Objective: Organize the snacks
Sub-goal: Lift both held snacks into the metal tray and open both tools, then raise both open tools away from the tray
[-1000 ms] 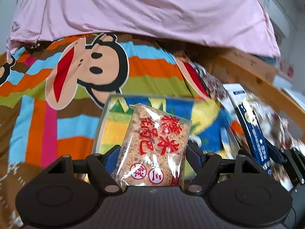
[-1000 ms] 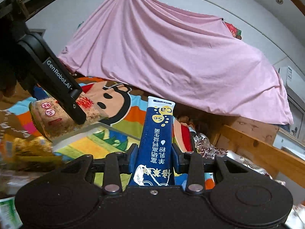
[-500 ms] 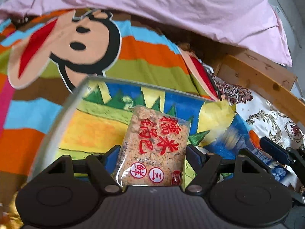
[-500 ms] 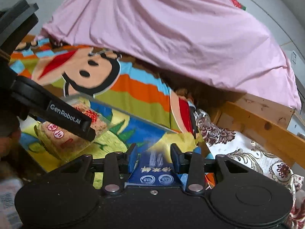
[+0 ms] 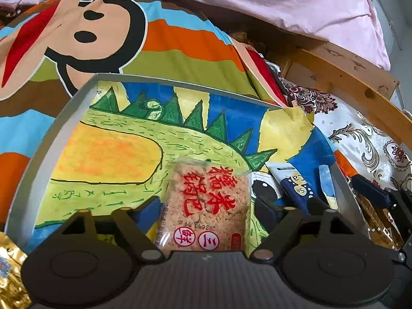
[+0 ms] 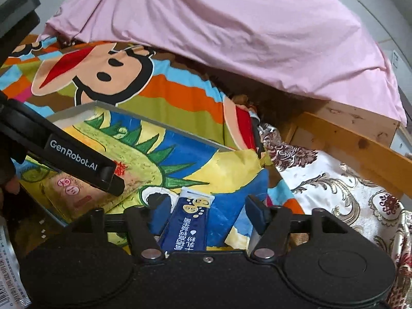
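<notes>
1. left gripper [image 5: 206, 207]: jaws have just been opening and stand clear on both sides of the rice cracker packet [image 5: 207, 206], which lies flat between them on the tray [image 5: 49, 149]; nothing is gripped.
2. right gripper [image 6: 206, 209]: jaws have just been opening; the blue stick sachet [image 6: 189, 225] lies between them, loose, inside the tray's right end.
3. axes: each packet's long axis runs straight ahead of its gripper, along the fingers, so a withdrawal would go straight back along that line.
4. proximity: the sachet sits just right of the left gripper; the packet lies left of the right gripper, under the left gripper's finger [image 6: 85, 166].
5. judgement: both placements look complete.
</notes>
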Demonstrator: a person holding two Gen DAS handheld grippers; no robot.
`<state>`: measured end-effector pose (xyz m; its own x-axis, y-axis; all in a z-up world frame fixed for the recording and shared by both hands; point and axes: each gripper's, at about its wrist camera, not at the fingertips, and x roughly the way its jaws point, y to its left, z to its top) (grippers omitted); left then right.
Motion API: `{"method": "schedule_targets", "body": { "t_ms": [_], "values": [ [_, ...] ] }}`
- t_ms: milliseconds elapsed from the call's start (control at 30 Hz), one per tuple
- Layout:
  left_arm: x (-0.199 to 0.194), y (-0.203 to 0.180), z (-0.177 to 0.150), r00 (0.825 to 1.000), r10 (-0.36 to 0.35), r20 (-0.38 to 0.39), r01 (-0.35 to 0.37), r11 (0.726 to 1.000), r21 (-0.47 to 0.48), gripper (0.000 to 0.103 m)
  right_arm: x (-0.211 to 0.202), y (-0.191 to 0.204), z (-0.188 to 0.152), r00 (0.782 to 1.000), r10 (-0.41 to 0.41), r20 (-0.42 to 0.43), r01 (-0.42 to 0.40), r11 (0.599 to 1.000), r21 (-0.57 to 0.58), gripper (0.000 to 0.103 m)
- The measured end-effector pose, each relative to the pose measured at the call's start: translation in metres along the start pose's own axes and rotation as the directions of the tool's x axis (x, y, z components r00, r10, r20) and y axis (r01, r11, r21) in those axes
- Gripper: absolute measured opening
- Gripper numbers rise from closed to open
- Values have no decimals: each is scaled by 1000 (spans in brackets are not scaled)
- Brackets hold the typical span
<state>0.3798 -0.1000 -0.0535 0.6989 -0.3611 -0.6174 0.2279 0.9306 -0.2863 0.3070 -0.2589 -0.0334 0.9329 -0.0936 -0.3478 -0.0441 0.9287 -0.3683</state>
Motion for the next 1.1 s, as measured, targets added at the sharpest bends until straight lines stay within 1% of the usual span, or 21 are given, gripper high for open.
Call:
{"method": "schedule_targets", "body": {
  "t_ms": [67, 200, 300, 333, 500, 700, 800, 967, 1100],
  "values": [
    [-5, -1, 1, 1000, 1, 9, -1, 1000, 2, 90, -5, -3, 2, 1000, -8, 10, 8, 1000, 9, 75],
    [-25, -2, 4, 999, 14, 48, -14, 1000, 11, 100, -20, -12, 6, 999, -23, 38, 21, 999, 46, 90],
    [-43, -3, 5, 996, 24, 83, -26, 999, 19, 102, -35, -18, 10, 997, -30, 74, 24, 997, 74, 101],
    [-50, -3, 5, 995, 27, 95, -29, 999, 18, 102, -41, -20, 11, 995, -32, 89, 25, 996, 85, 102],
    [-84, 2, 4, 989, 56, 139, -57, 998, 7, 102, -70, -26, 18, 988, -40, 148, 21, 992, 123, 102],
    [-135, 9, -6, 970, 100, 219, -105, 994, 8, 102, -109, -31, 22, 978, -21, 209, -14, 986, 163, 102],
    [-158, 11, -15, 961, 130, 243, -136, 991, 7, 102, -127, -31, 24, 973, -2, 230, -38, 984, 172, 102],
    [-195, 12, -36, 947, 160, 277, -165, 986, -4, 102, -161, -27, 25, 963, 39, 268, -82, 985, 152, 102],
    [-218, 13, -59, 941, 190, 280, -195, 981, -8, 102, -185, -27, 23, 958, 66, 278, -115, 980, 164, 102]
  ]
}}
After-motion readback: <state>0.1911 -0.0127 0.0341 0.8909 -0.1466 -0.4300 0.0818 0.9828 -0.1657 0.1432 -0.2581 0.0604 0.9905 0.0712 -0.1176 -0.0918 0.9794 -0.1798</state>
